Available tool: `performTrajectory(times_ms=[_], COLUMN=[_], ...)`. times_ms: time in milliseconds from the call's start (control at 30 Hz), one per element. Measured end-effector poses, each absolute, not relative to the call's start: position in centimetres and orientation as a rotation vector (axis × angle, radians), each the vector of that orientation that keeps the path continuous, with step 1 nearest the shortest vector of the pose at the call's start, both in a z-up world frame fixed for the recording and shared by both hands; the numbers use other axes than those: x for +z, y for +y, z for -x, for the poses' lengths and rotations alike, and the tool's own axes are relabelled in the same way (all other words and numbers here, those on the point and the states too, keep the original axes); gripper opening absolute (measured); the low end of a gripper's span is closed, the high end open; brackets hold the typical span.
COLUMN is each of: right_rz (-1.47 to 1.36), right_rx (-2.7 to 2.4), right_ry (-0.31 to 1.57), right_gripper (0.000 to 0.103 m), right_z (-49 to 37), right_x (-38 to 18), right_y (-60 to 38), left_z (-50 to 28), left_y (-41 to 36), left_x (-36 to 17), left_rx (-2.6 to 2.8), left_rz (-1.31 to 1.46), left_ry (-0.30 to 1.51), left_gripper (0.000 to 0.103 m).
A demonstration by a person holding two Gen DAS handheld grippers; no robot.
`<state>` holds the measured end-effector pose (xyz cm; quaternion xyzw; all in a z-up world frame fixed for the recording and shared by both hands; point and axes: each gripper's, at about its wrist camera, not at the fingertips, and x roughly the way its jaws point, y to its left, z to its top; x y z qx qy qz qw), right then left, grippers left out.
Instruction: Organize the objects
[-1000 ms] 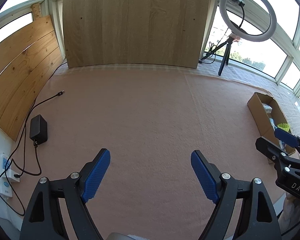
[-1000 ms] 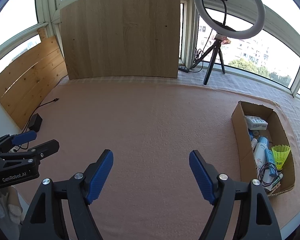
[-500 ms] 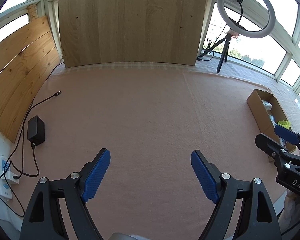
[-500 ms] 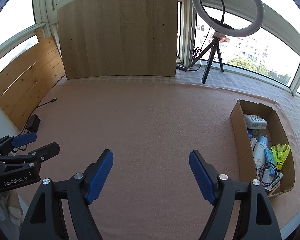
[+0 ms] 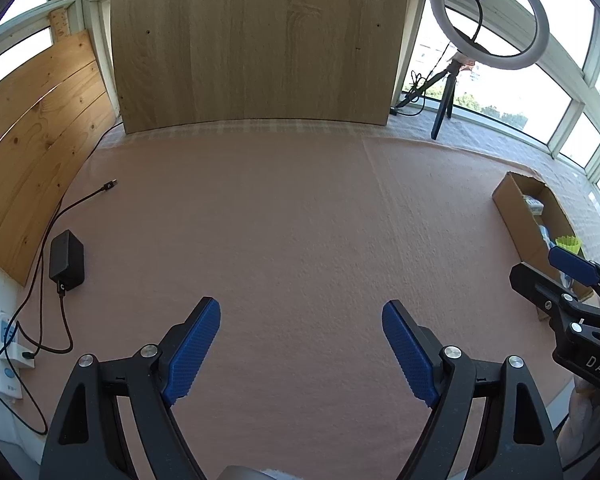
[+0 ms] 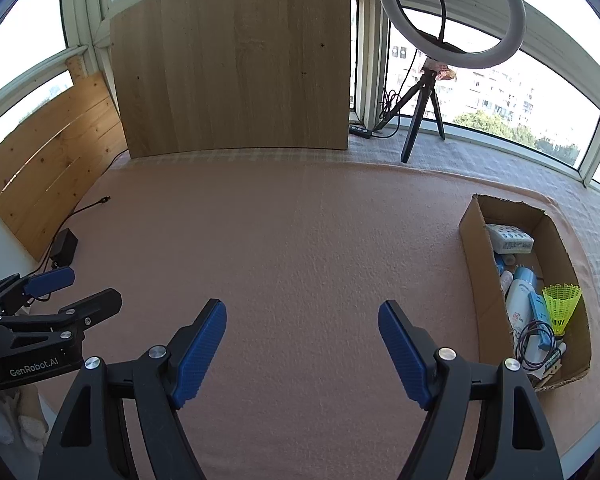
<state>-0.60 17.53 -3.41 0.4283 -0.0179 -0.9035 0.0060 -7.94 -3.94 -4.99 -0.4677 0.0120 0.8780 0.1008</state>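
Both claws, left and right, gape wide, holding nothing above the pink table. Right of them the box lies lengthwise away from the claws, holding a shuttlecock with feathers up, bottles, a cable; the left view hides most contents.
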Motion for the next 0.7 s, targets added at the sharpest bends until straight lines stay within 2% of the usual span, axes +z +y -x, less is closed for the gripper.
performTrajectory(times_ms=[700], right_rz=[-1.353], right_rx=[-2.819], right_ry=[-0.049], right_gripper=[0.075], right_z=[0.98], right_x=[-3.80], right_y=[17.38], left_z=[8.43], left_y=[-4.20], left_x=[-5.48], left_rx=[2.586], left_rz=[1.397], left_ry=[0.032], left_gripper=[0.087])
